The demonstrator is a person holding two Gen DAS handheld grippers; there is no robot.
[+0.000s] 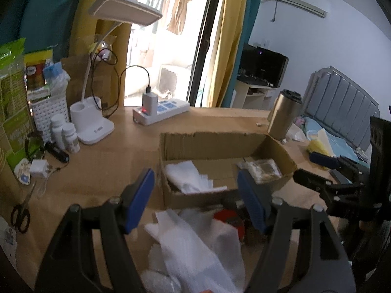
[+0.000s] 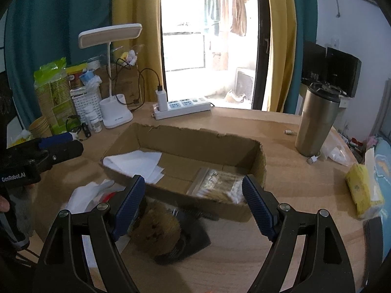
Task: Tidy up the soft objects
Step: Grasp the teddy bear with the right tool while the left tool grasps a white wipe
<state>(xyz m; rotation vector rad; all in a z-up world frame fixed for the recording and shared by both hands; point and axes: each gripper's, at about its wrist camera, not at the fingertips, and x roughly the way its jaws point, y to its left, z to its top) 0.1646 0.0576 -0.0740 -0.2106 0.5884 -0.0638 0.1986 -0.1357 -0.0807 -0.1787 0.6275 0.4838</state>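
Note:
An open cardboard box (image 1: 171,197) (image 2: 220,144) lies on the wooden table. Inside it are a folded white cloth (image 1: 188,177) (image 2: 139,162) at the left and a clear bag of brownish stuff (image 1: 262,171) (image 2: 220,186) at the right. My left gripper (image 1: 196,201) is open above a loose white soft cloth (image 1: 195,241) (image 2: 85,194) in front of the box, beside something red (image 1: 229,219). My right gripper (image 2: 193,205) is open and empty above a brown fuzzy object (image 2: 156,232) lying on a dark item (image 2: 193,241).
A white desk lamp (image 2: 114,112), a power strip (image 2: 183,107), small bottles (image 1: 64,133), a white basket (image 1: 48,112) and scissors (image 1: 20,213) stand at the left and back. A steel tumbler (image 2: 316,119) and a yellow tissue pack (image 2: 364,190) are at the right.

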